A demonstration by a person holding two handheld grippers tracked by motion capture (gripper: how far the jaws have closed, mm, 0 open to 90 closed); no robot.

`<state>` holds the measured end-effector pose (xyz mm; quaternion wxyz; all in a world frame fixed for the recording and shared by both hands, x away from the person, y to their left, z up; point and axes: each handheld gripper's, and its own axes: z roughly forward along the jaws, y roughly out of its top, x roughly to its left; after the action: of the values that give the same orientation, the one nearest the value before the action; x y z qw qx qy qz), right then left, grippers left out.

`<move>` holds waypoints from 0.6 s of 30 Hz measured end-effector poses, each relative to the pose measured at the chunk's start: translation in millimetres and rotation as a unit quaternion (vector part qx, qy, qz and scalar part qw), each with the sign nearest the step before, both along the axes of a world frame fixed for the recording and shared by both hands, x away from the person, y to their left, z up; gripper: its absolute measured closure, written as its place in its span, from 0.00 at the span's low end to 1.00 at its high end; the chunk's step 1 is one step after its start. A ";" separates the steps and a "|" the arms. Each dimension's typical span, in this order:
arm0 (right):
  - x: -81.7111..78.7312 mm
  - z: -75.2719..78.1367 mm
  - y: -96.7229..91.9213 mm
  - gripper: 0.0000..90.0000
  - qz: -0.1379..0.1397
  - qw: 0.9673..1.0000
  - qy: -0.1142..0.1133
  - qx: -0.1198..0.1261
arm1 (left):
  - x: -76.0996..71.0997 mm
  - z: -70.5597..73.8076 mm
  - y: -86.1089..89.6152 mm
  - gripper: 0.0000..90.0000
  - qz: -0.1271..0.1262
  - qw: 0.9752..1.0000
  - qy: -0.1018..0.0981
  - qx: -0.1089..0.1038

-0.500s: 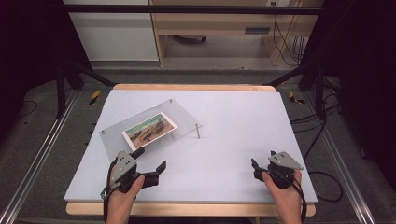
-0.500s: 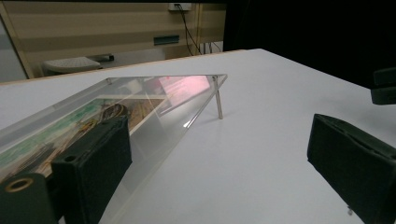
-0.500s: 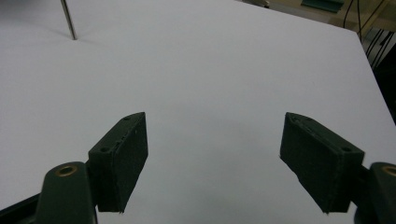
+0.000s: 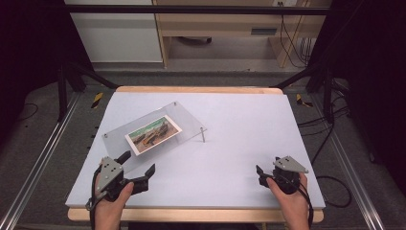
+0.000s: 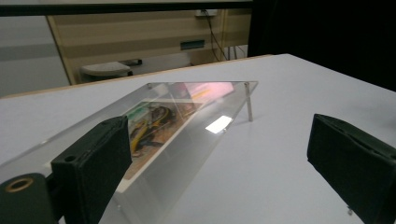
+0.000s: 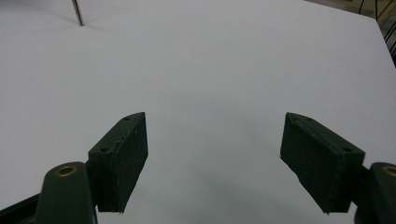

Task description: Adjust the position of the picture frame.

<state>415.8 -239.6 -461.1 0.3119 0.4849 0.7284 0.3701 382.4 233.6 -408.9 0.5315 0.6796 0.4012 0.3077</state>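
Clear acrylic panel (image 4: 158,125) sitting tilted on the white worktop (image 4: 239,139), left of centre, raised on a thin metal leg (image 4: 203,134) at its right corner and sloping down toward the near-left edge. Carrying a printed picture card (image 4: 153,134) under the clear sheet, showing yellow and dark shapes, too blurred to make out more. Seen from the left gripper view, panel (image 5: 187,116) stretching away ahead with the card (image 5: 154,126) beneath it, catching a pinkish glare near the far edge, leg (image 5: 249,103) standing upright on the worktop (image 5: 289,140). Left gripper (image 4: 136,168) hovering at the near-left, just short of the panel's near edge, held in a hand (image 4: 110,201); jaws spread wide, gripping nothing, one jaw lining up close against the panel's low edge, touching or not impossible to tell. Right gripper (image 4: 261,175) waiting at the near-right, well apart from the panel, held in the other hand (image 4: 292,199); jaws gaping wide in the right gripper view over bare worktop (image 6: 210,70), holding nothing, with the leg (image 6: 77,13) poking in at the top-left corner.
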 end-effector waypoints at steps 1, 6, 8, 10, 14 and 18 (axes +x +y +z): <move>0.0 0.0 0.0 0.26 0.000 1.000 0.000 0.000 | -1.7 2.0 4.1 0.07 0.010 1.000 0.003 0.004; 0.9 0.1 0.6 0.25 -0.006 1.000 0.011 0.002 | -10.3 7.8 21.4 0.07 0.059 0.998 0.014 0.031; 1.2 -0.1 0.7 0.25 -0.005 1.000 0.011 -0.001 | -15.4 9.6 26.9 0.07 0.068 0.997 0.010 0.045; 1.1 -0.3 1.0 0.25 -0.005 1.000 0.015 -0.001 | -20.9 11.1 31.3 0.07 0.078 0.995 0.005 0.070; 0.9 -0.7 0.6 0.25 -0.007 1.000 0.017 -0.001 | -28.6 11.0 39.6 0.05 0.082 0.994 0.012 0.072; 1.0 -1.1 0.4 0.25 -0.011 1.000 0.018 0.003 | -35.7 5.4 51.3 0.05 0.091 0.994 0.032 0.048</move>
<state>416.8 -239.3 -462.2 0.3011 0.5008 0.7272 0.3601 346.7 284.9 -403.5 0.4553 0.6745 0.4627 0.3515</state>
